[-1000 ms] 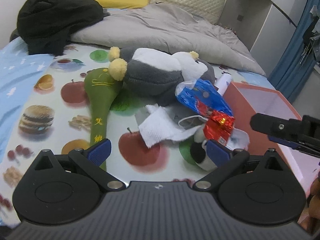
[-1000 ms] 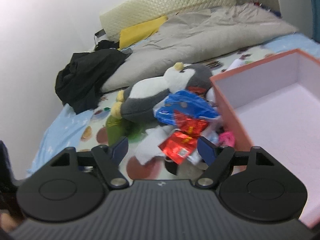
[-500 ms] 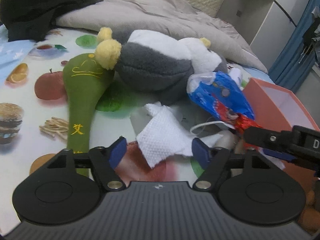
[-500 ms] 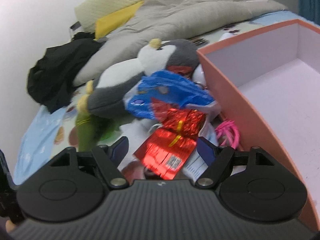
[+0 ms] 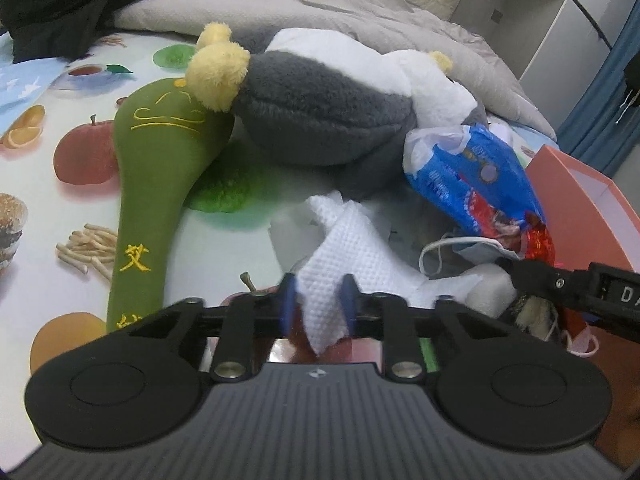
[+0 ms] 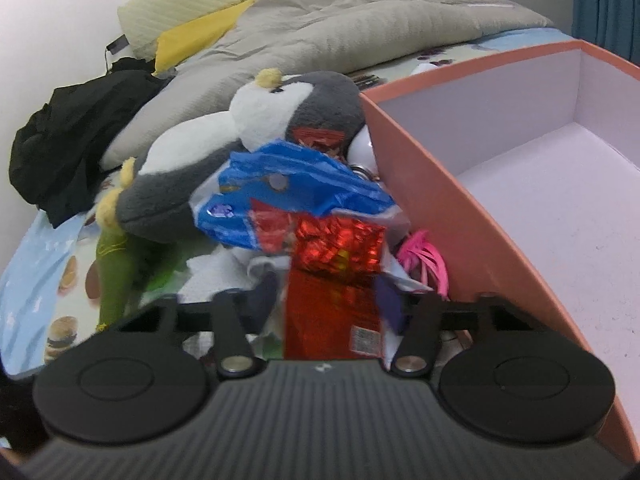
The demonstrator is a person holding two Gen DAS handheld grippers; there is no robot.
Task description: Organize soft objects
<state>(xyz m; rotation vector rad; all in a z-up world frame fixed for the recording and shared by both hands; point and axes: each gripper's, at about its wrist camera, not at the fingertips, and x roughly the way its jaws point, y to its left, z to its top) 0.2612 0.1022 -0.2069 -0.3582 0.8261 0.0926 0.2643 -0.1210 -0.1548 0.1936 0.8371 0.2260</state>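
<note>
Fingers of the left gripper (image 5: 318, 306) are closing on a white tissue (image 5: 352, 256); its near corner stands between the blue pads, which appear to touch it on both sides, so the pinch looks made or nearly so. Fingers of the right gripper (image 6: 330, 300) are also closing, half-spread, with a red wrapper (image 6: 332, 280) between them; blur hides whether the pads press it. Judged purpose: each gripper takes one light piece off the pile first. Beyond the fingers lie a blue bag (image 6: 288, 192), a penguin (image 5: 320, 104) and a green cushion (image 5: 156, 184). An open box (image 6: 460, 208) stands just right of the right fingers.
</note>
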